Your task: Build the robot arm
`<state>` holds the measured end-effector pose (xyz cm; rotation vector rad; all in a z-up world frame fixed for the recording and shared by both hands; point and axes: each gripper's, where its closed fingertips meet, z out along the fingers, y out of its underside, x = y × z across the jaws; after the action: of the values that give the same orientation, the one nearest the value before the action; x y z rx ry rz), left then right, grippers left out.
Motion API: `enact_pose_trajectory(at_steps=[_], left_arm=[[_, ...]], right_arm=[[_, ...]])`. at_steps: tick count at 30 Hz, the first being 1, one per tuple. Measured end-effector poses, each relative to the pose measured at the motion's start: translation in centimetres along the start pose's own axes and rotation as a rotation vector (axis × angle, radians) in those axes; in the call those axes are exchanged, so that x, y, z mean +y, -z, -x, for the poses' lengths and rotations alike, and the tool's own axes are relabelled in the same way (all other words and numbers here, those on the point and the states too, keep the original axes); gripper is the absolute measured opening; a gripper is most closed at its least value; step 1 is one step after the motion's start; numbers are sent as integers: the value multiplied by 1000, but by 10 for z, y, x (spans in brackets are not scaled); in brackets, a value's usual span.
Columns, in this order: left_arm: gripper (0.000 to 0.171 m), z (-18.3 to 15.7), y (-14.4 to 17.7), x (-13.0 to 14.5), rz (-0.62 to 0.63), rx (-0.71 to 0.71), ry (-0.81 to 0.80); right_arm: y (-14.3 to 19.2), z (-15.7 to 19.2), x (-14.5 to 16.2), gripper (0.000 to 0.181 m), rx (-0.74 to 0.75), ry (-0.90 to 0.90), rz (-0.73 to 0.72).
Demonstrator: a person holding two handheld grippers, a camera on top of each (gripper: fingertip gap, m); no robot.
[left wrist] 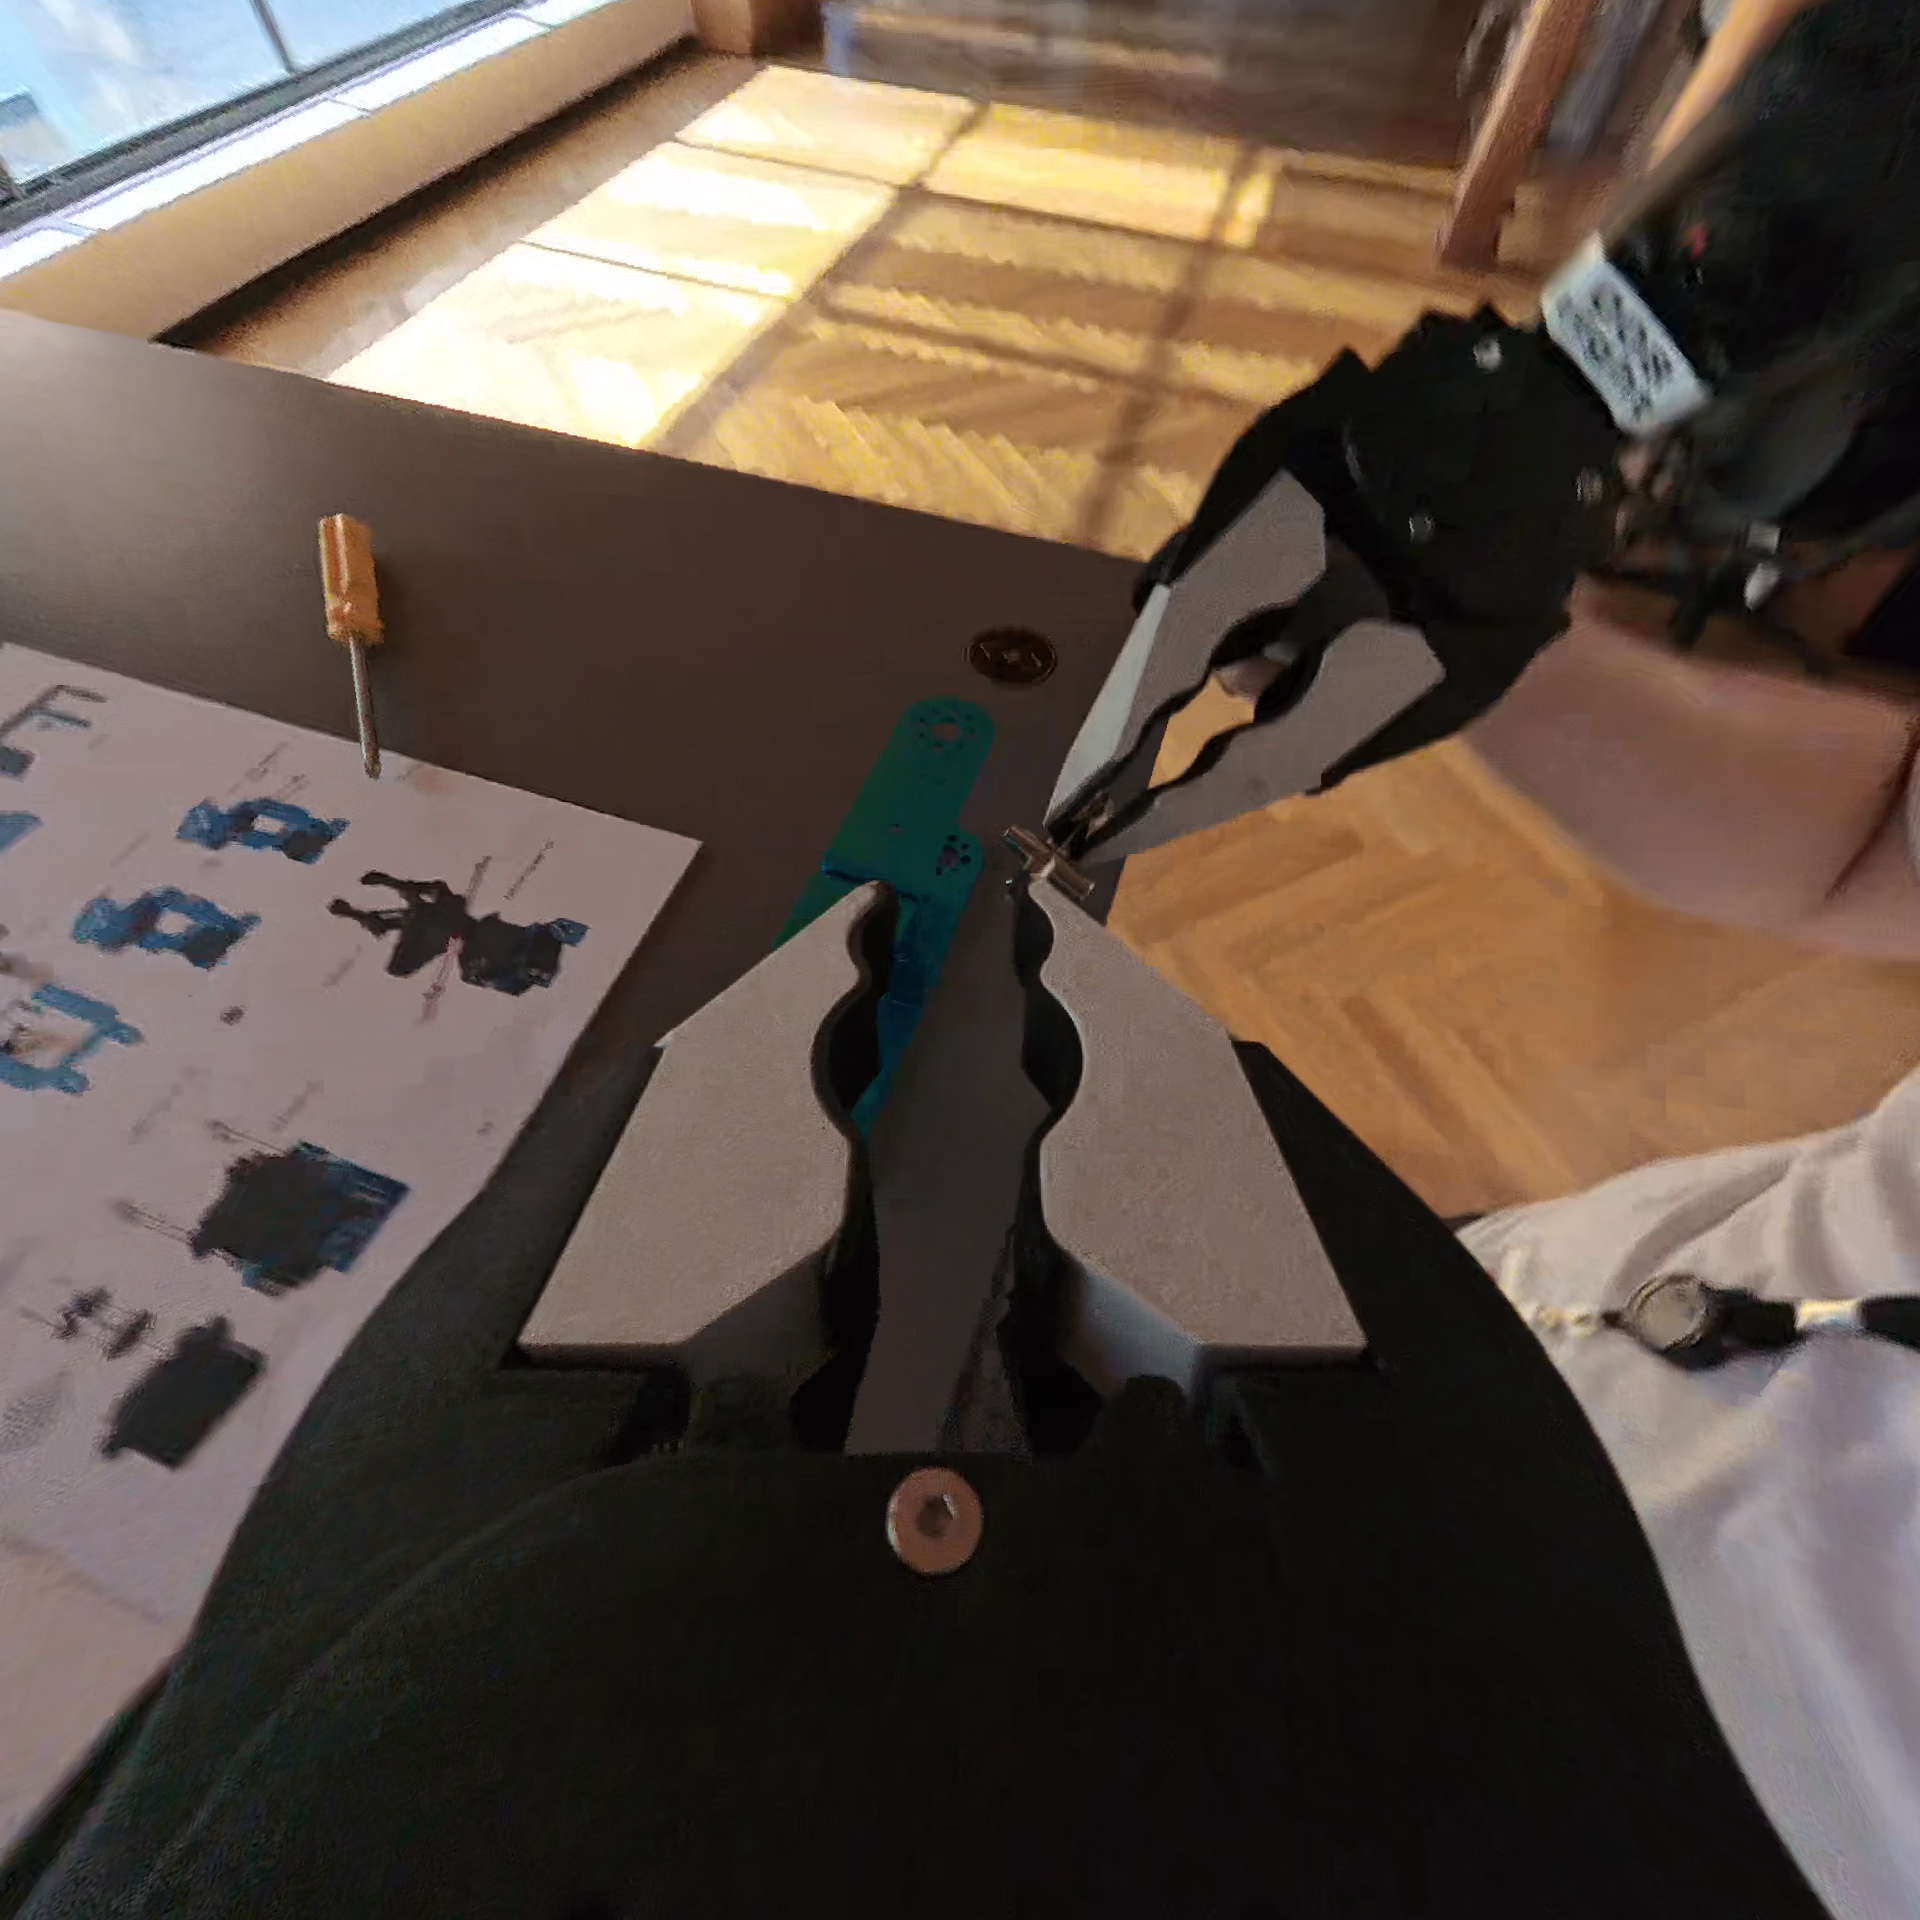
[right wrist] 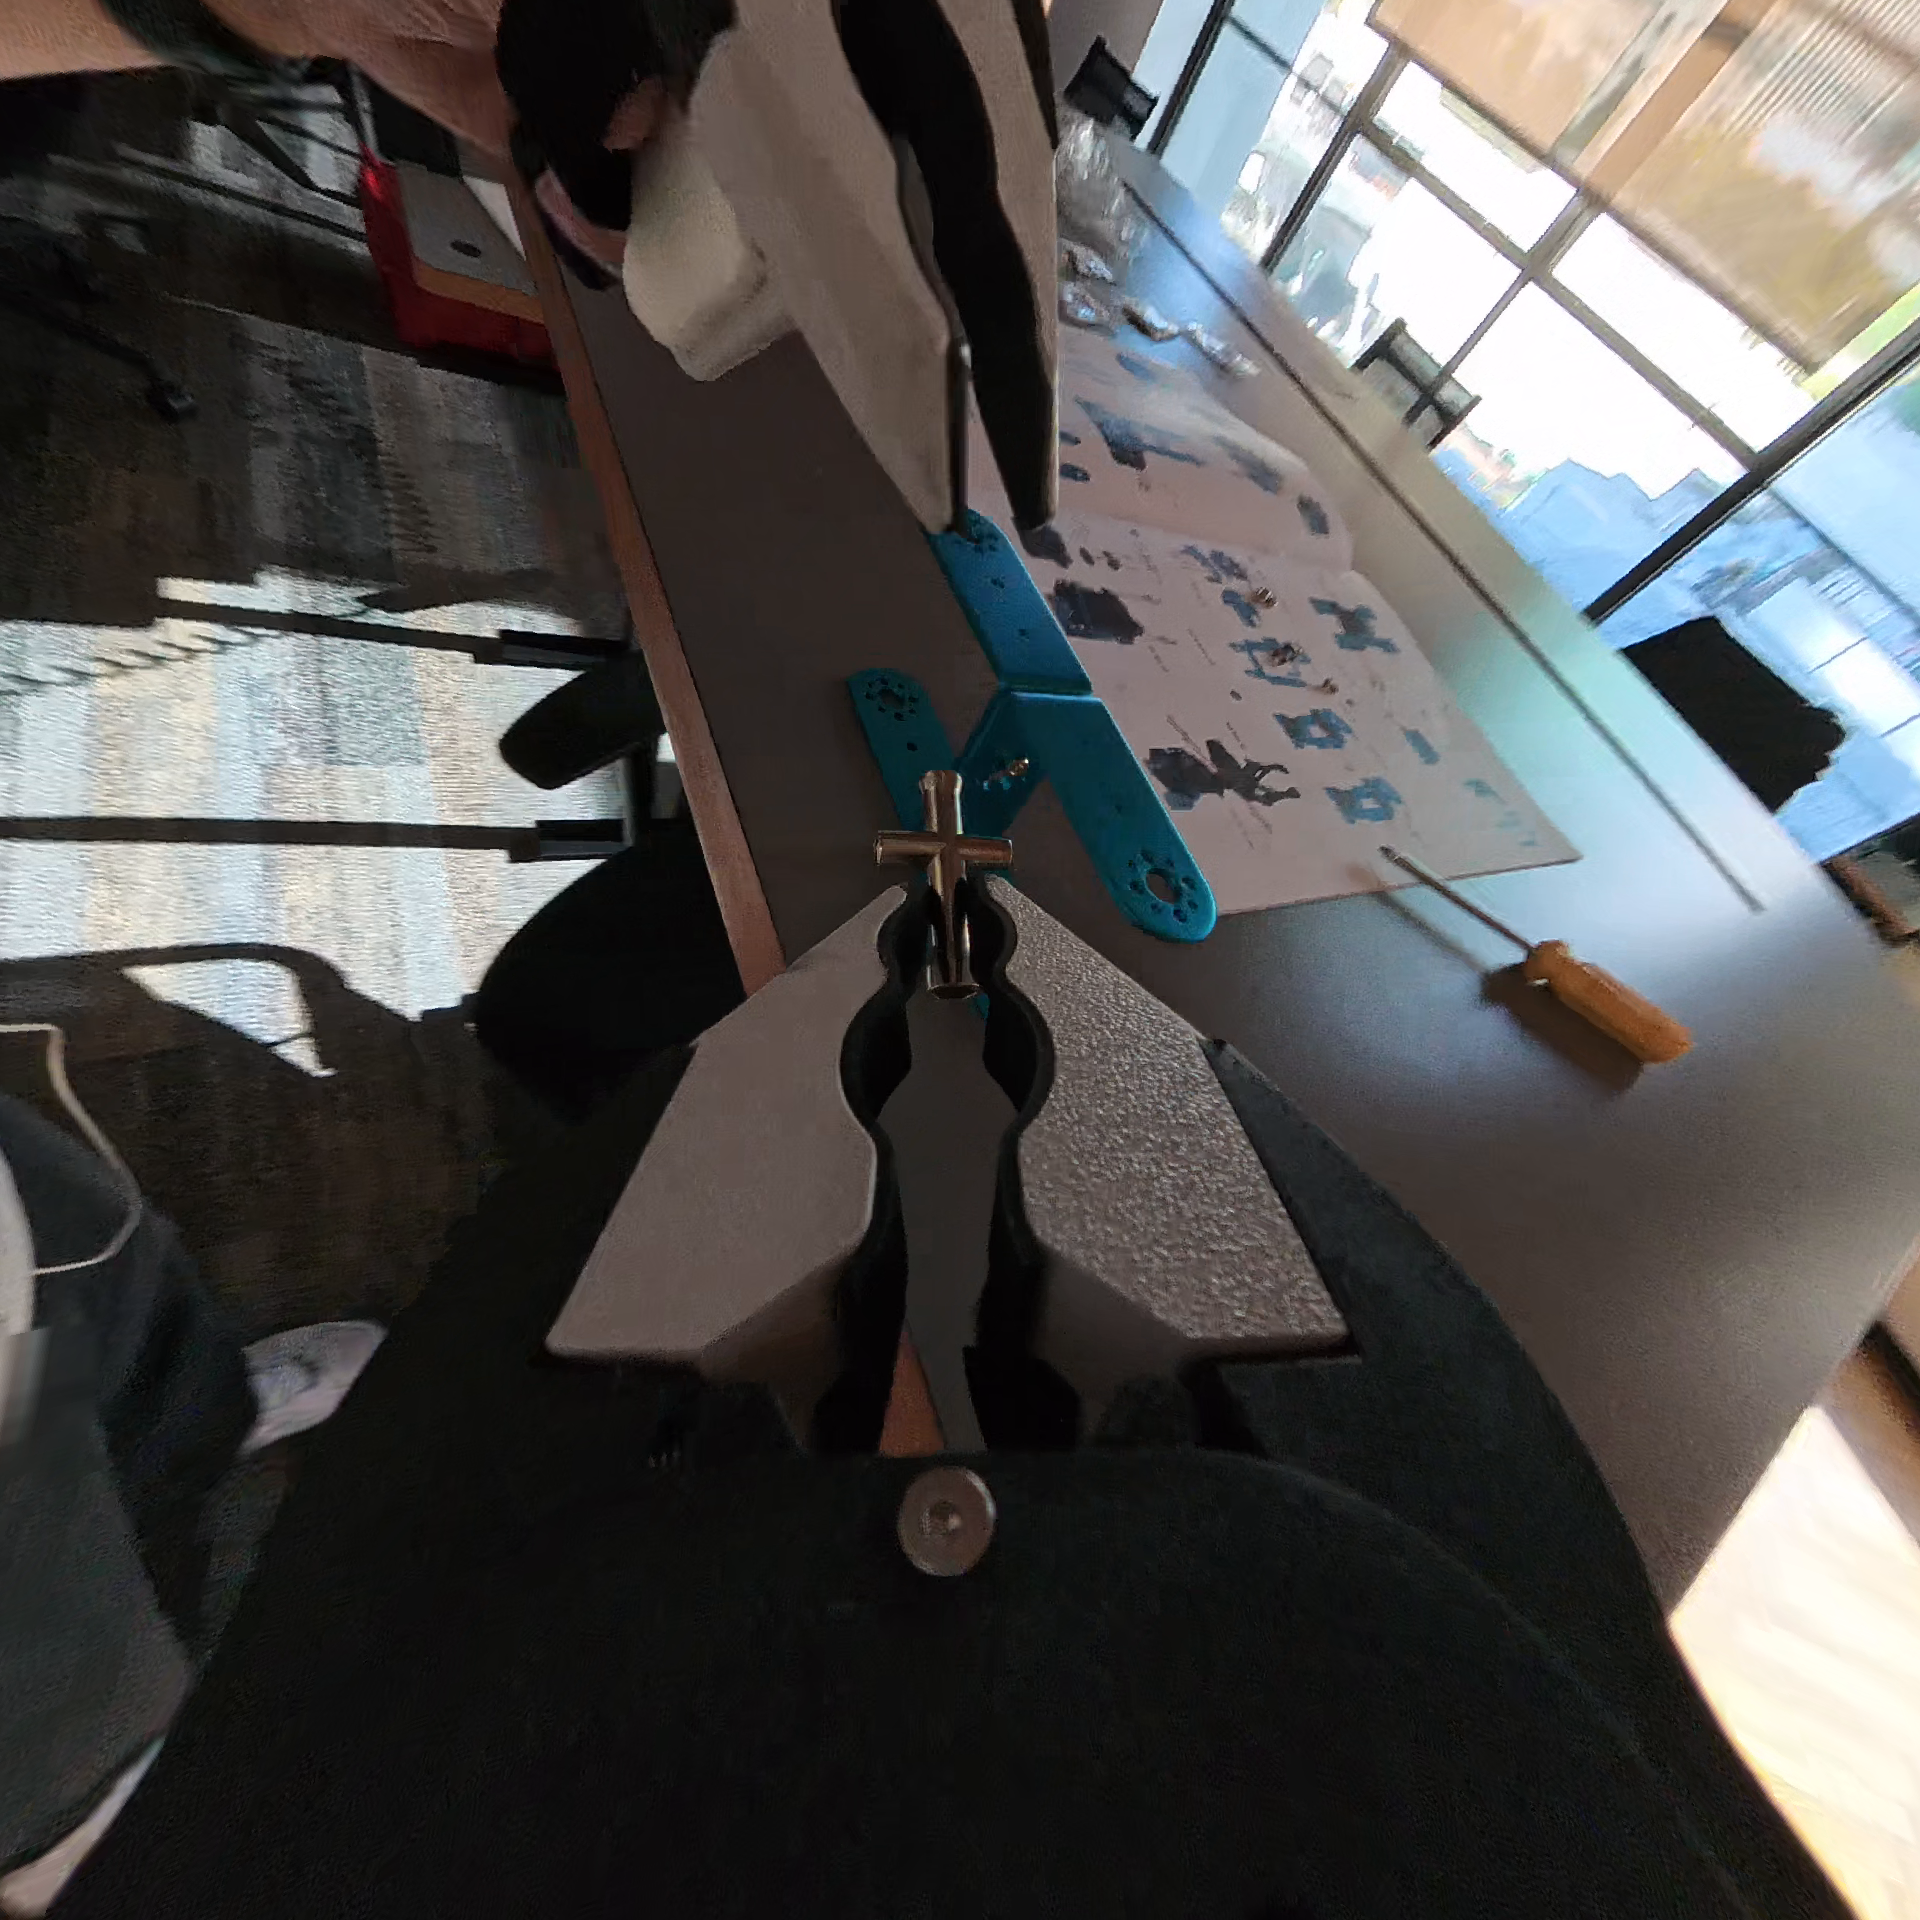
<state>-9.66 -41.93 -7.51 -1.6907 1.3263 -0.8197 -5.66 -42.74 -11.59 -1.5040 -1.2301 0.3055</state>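
Shiny metal cross wrench, matt blue bracket, grainy claw fingers

A dark grey table holds a white paper with pictures, left of the left tongs. A small yellow screwdriver lies past the paper. A blue metal bracket sits at the tips.

Left gripper: fingers slightly parted, gripping. Right gripper: fingers nearly closed, tips pinching.
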Motion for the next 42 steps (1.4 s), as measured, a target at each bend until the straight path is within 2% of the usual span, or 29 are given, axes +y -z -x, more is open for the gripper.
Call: enact_pose_trajectory(at_steps=[2,6,7,10,14,15,18,20,23,26,28,33,37,42], left_arm=[[19,-18,1,6,-84,-5,137],[28,-42,-18,23,-136,63,339],[27,-47,-21,22,-168,104,388],[7,-57,-25,17,-248,254,528],[6,-61,-23,15,-325,359,658],[6,-60,-23,14,-350,359,696],[6,-55,-22,15,-411,336,763],[6,-54,-16,11,-472,335,783],[7,-54,-8,5,-546,336,785],[6,-59,-6,5,-577,339,762],[6,-64,-9,4,-587,365,781],[6,-75,-17,1,-568,412,778],[6,-76,-19,-5,-614,395,758],[6,-73,-21,0,-604,406,766]], right_arm=[[5,10,-9,7,81,113,-43],[11,22,-23,6,158,236,-120],[11,24,-24,7,161,265,-126],[13,32,-28,6,125,306,-155],[17,36,-32,6,88,281,-213],[17,33,-32,7,106,246,-224],[18,19,-27,36,216,117,-215],[24,17,-23,35,229,-15,-240],[34,20,-27,31,95,-494,-436],[53,18,-43,29,-160,-1041,-760],[49,23,-41,19,-255,-1217,-815],[37,36,-39,19,-204,-1213,-739],[41,31,-42,8,-157,-1279,-846],[36,32,-39,7,-145,-1359,-919]])
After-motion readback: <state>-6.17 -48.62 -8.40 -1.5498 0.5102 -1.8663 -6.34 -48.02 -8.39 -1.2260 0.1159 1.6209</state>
